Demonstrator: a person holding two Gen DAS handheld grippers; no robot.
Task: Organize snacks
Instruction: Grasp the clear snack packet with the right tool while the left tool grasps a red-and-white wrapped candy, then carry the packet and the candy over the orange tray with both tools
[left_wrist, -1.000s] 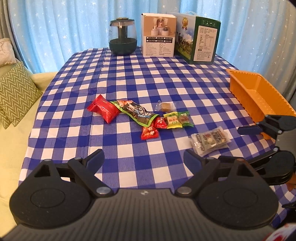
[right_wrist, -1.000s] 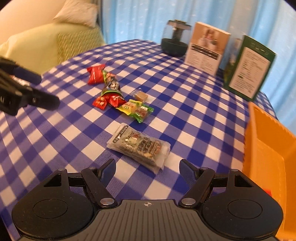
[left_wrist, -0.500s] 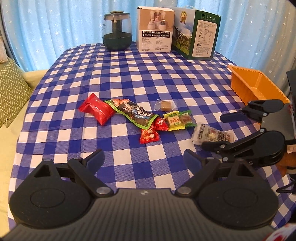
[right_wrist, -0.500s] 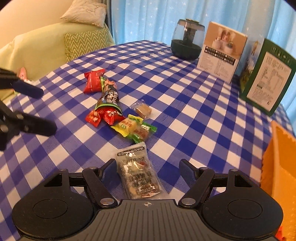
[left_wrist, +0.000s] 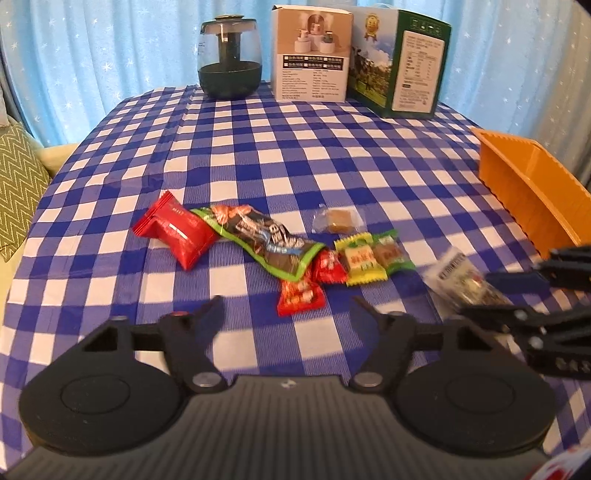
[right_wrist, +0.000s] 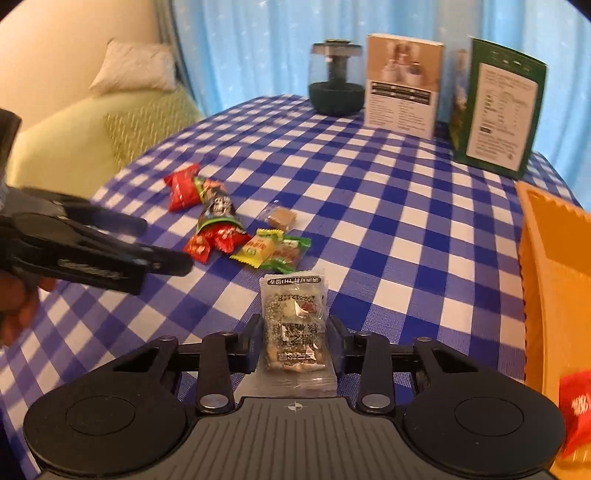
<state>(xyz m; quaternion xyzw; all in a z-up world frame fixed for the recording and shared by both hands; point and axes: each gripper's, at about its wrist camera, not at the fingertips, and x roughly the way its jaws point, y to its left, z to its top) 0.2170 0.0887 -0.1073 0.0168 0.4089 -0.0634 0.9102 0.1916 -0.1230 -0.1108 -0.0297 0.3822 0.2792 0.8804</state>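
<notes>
Several snacks lie on the blue checked cloth: a red packet (left_wrist: 177, 232), a long green-edged packet (left_wrist: 266, 240), a clear-wrapped brown candy (left_wrist: 338, 218), a yellow candy (left_wrist: 360, 258), a green candy (left_wrist: 391, 251) and small red candies (left_wrist: 299, 295). My left gripper (left_wrist: 286, 314) is closing, with the nearest red candy just ahead of its fingertips, untouched. My right gripper (right_wrist: 295, 343) is closing on a clear sesame-snack packet (right_wrist: 293, 314), its pads against the packet's two sides. From the left wrist view, that gripper (left_wrist: 480, 293) and the blurred packet (left_wrist: 454, 277) are at the right.
An orange bin (right_wrist: 546, 258) stands at the table's right edge with a red candy (right_wrist: 578, 406) in it. A glass jar (left_wrist: 229, 62), a white box (left_wrist: 312, 62) and a green box (left_wrist: 402, 62) stand at the back. A sofa with cushions lies left.
My right gripper slid over the clear packet and narrowed its jaws onto it. My left gripper came lower and closer to the small red candies, its jaws drawing together.
</notes>
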